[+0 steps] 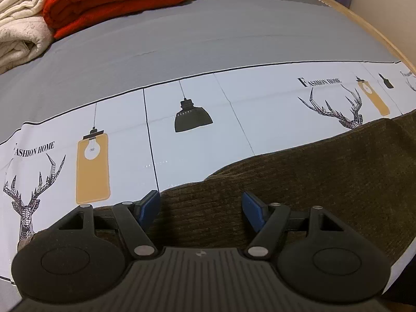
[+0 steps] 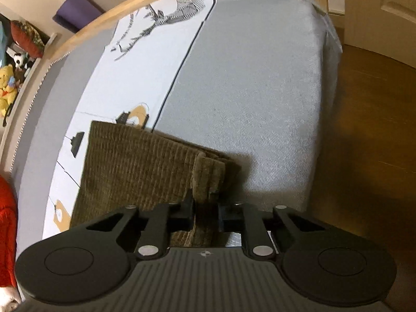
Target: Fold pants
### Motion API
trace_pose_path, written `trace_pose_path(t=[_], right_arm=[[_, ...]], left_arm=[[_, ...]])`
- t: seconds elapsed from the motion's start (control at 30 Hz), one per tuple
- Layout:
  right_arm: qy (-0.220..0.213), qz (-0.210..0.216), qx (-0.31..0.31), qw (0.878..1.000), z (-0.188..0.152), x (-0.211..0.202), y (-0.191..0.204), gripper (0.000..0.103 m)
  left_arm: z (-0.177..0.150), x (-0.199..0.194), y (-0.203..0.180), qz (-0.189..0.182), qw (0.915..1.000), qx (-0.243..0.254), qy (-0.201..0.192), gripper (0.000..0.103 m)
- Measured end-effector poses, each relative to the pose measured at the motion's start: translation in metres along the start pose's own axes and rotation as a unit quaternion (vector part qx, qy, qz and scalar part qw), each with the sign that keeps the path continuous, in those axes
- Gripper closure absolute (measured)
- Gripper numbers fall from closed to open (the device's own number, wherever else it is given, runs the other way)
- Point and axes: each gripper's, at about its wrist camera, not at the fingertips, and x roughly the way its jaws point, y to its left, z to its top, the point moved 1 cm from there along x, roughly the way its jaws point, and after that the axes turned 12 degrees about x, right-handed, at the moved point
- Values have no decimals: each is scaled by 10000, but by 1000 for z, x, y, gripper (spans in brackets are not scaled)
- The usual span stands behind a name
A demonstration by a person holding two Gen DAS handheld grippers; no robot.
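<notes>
The olive-brown corduroy pants [image 1: 312,176] lie on the bed sheet. In the left wrist view my left gripper [image 1: 201,208] is open, its blue pads wide apart just above the pants' near-left part, holding nothing. In the right wrist view the pants [image 2: 135,166] lie as a folded slab. My right gripper [image 2: 205,212] is shut on a bunched edge of the pants, with a fold of fabric [image 2: 208,179] sticking up between the jaws.
A red blanket [image 1: 117,0] and a cream blanket [image 1: 20,26] are stacked at the far left of the bed. The printed sheet band [image 1: 195,119] runs across. The bed's edge [image 2: 322,104] drops to the wooden floor [image 2: 369,130] on the right. The wooden frame [image 2: 109,13] lies beyond.
</notes>
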Motion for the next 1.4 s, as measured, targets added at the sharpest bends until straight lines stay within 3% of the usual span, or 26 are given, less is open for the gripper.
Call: trace_pose_path(t=[0.07, 0.17, 0.23, 0.27, 0.37, 0.47, 0.53, 0.6, 0.67, 0.73, 0.77, 0.8, 0.83, 0.87, 0.97, 1.03, 1.17, 1.23, 1.4], right_arm=[[-204, 113, -140, 9996, -5, -14, 13, 89], [-770, 474, -1047, 9904, -32, -53, 56, 89], [-1235, 783, -1923, 9704, -68, -88, 91, 89], [-1480, 955, -2404, 9546, -91, -105, 107, 89], [-2006, 1607, -3690, 8932, -180, -149, 139, 89], [-1993, 2191, -4972, 8155, -285, -166, 146, 89], [-1628, 2293, -5646, 7759, -344, -158, 144, 89], [-868, 2218, -6338, 7359, -402, -135, 140, 88], [-75, 1965, -7033, 6831, -449, -106, 130, 88], [492, 1600, -7644, 6226, -485, -80, 110, 88], [640, 1468, -7851, 5982, -495, -73, 101, 86], [455, 1449, -8010, 5791, -502, -74, 94, 84], [322, 1489, -8095, 5670, -505, -79, 93, 78], [384, 1579, -8064, 5686, -504, -86, 95, 75], [769, 2064, -7598, 6117, -480, -103, 110, 70], [771, 2250, -7350, 6350, -473, -110, 119, 59], [913, 2235, -7094, 6621, -461, -101, 125, 53], [1004, 2198, -7105, 6609, -469, -102, 120, 51], [1504, 2362, -7247, 6296, -486, -101, 113, 51]], left_arm=[[0, -2, 4, 2, 10000, -48, -18, 28], [-2, -7, 10, 12, 9999, -123, -66, 28], [-4, -10, 13, 36, 9999, -133, -82, 28], [-6, -12, 16, 48, 9998, -139, -93, 28], [-13, -20, 23, 73, 9997, -199, -125, 28], [-21, -28, 33, 104, 9993, -321, -150, 28], [-27, -33, 41, 121, 9990, -407, -155, 28], [-32, -36, 48, 142, 9986, -482, -148, 28], [-37, -38, 56, 138, 9982, -577, -124, 27], [-40, -40, 63, 110, 9974, -704, -108, 25], [-42, -41, 65, 101, 9971, -748, -108, 25], [-43, -42, 67, 85, 9969, -775, -105, 24], [-44, -43, 68, 51, 9969, -779, -104, 24], [-44, -44, 68, 29, 9970, -768, -115, 24], [-42, -45, 66, -34, 9977, -661, -170, 24], [-40, -42, 64, -52, 9979, -625, -151, 24], [-33, -35, 54, -96, 9986, -512, -118, 24], [-29, -33, 47, -129, 9989, -437, -121, 24], [-21, -30, 29, -196, 9994, -247, -154, 24]])
